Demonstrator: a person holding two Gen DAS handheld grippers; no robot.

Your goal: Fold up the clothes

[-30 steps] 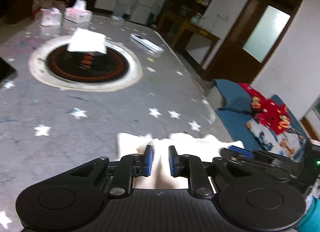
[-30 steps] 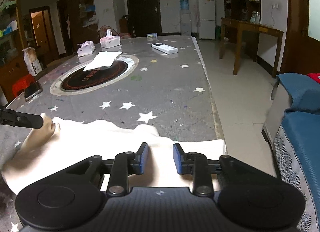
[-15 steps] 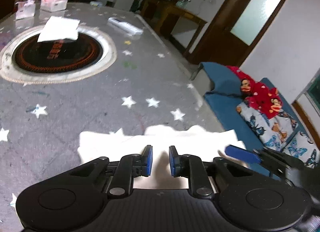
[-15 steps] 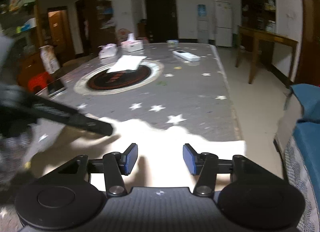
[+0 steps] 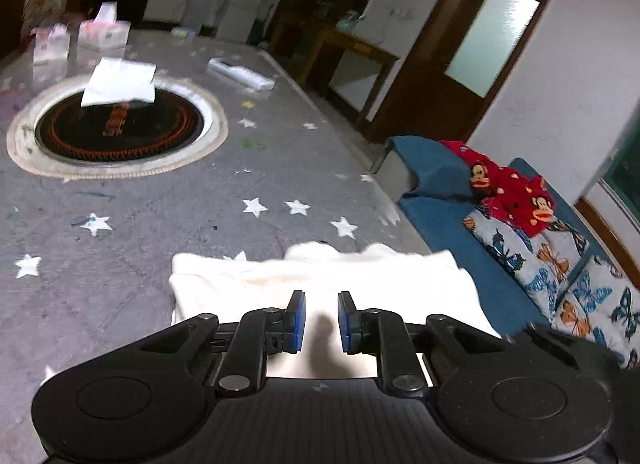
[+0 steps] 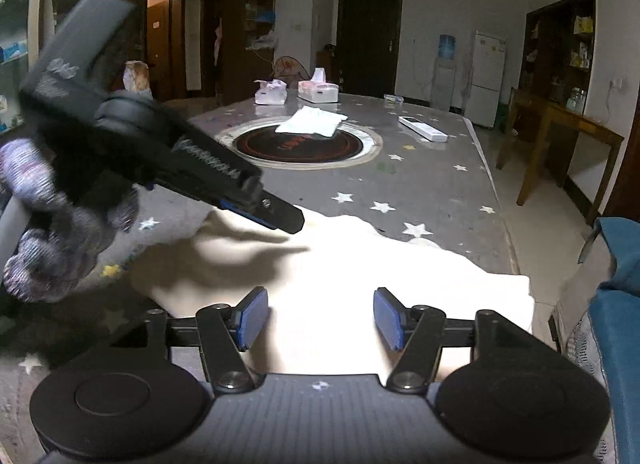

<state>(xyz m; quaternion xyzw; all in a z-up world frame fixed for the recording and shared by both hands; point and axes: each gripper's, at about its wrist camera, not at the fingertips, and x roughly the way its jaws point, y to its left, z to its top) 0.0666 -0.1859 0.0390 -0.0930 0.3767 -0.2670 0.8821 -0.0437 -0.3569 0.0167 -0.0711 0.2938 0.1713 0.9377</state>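
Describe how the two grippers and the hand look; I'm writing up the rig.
Both grippers, left and right, are matte black, with two round discs at the base, a ribbed centre plate, jointed link arms with silver pivot pins, and blue pads on the fingers. The hand wears a speckled grey knit glove.

The counter (image 5: 152,200) is grey with white stars and a black-and-orange disc (image 5: 116,126) ringed in cream. The garment (image 6: 360,264) is cream-white. Both black grippers carry blue pads (image 6: 386,318). The sofa (image 5: 436,208) is blue, its cushion (image 5: 508,192) red with monkeys.
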